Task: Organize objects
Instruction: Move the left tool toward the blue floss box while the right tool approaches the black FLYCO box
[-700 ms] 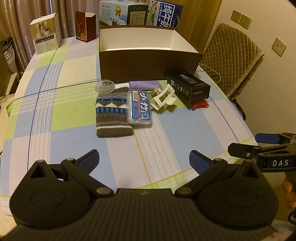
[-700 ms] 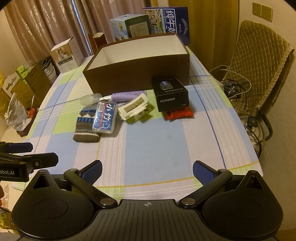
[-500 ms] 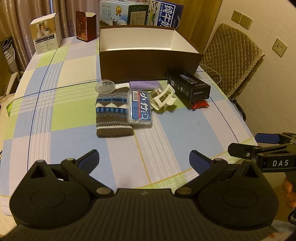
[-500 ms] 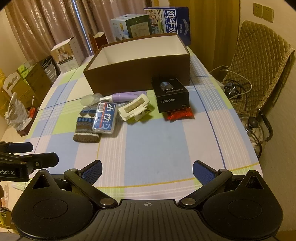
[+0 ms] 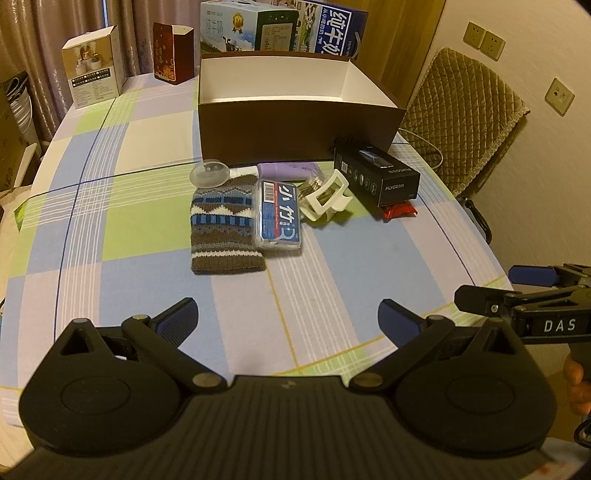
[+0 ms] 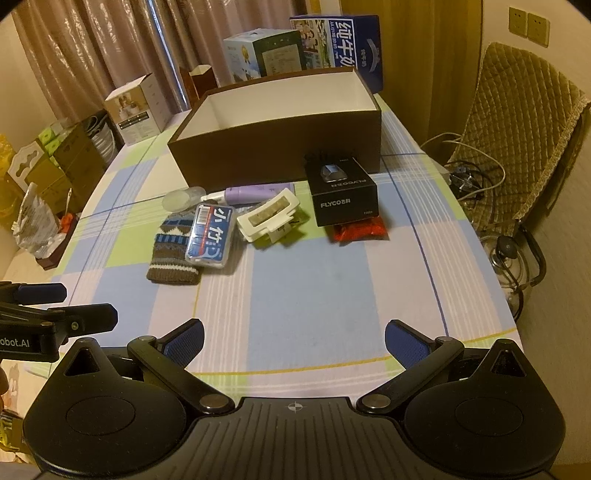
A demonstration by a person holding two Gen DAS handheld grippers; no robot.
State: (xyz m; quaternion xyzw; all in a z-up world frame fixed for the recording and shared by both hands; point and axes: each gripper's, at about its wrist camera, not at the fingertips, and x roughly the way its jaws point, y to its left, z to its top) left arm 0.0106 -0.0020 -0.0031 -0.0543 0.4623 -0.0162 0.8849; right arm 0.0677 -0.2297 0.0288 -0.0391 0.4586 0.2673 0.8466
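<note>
An open brown box (image 5: 295, 127) (image 6: 280, 147) with a white inside stands mid-table. In front of it lie a knitted pouch (image 5: 223, 229) (image 6: 171, 243), a blue floss-pick case (image 5: 279, 214) (image 6: 210, 236), a white hair claw (image 5: 325, 199) (image 6: 269, 216), a purple tube (image 5: 288, 170) (image 6: 255, 192) with a clear cap, a black FLYCO box (image 5: 376, 177) (image 6: 343, 195) and a red packet (image 5: 399, 212) (image 6: 360, 230). My left gripper (image 5: 288, 317) is open and empty near the front edge. My right gripper (image 6: 293, 339) is open and empty beside it, and shows in the left wrist view (image 5: 484, 286).
The table has a checked cloth (image 5: 129, 258). Cartons (image 5: 280, 26) stand behind the brown box, with smaller boxes (image 5: 94, 77) at the far left. A padded chair (image 6: 517, 129) and cables stand to the right of the table.
</note>
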